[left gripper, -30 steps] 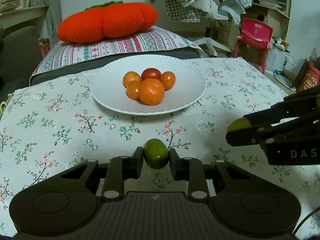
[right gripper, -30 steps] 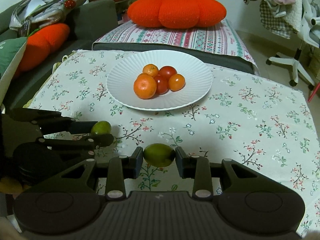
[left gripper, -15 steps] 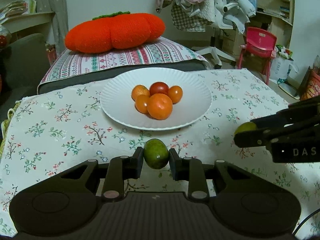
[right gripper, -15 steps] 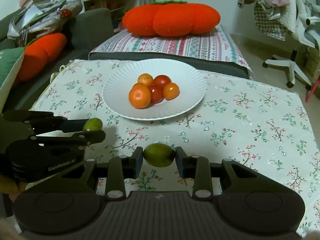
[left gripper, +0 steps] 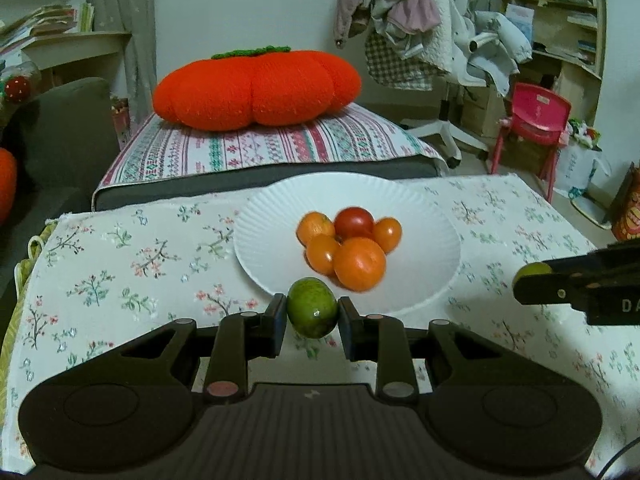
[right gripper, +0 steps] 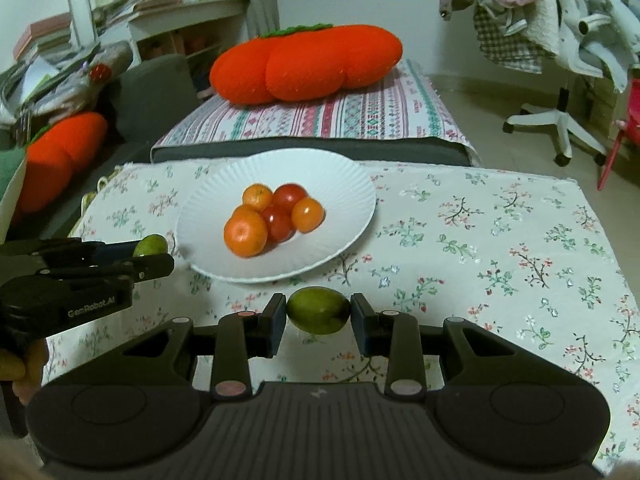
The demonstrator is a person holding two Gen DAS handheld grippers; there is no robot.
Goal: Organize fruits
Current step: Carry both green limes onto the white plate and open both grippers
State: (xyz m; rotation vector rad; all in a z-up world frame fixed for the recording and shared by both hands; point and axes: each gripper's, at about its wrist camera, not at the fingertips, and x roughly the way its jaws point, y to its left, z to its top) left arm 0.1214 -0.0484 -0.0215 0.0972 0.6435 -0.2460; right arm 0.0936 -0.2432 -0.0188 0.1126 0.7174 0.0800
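Note:
My left gripper [left gripper: 312, 318] is shut on a green fruit [left gripper: 312, 308], held above the cloth just before the near rim of the white plate [left gripper: 432, 240]. My right gripper [right gripper: 319, 314] is shut on another green fruit [right gripper: 319, 311], held in front of the plate [right gripper: 344, 192]. The plate holds a pile of several orange and red fruits [left gripper: 352, 246], also seen in the right wrist view [right gripper: 272, 218]. Each gripper shows in the other's view: the right one [left gripper: 532, 280] at the right, the left one [right gripper: 154, 256] at the left.
A floral tablecloth [left gripper: 120, 280] covers the table. Behind it is a striped cushion [left gripper: 256, 148] with an orange pumpkin pillow [left gripper: 256, 88]. A red chair [left gripper: 532, 120] and an office chair base [right gripper: 560, 128] stand at the right; a sofa [right gripper: 156, 88] is at the left.
Both grippers have risen and tipped up while holding their green fruits, and moved closer to the plate. The fruits on the plate have not moved.

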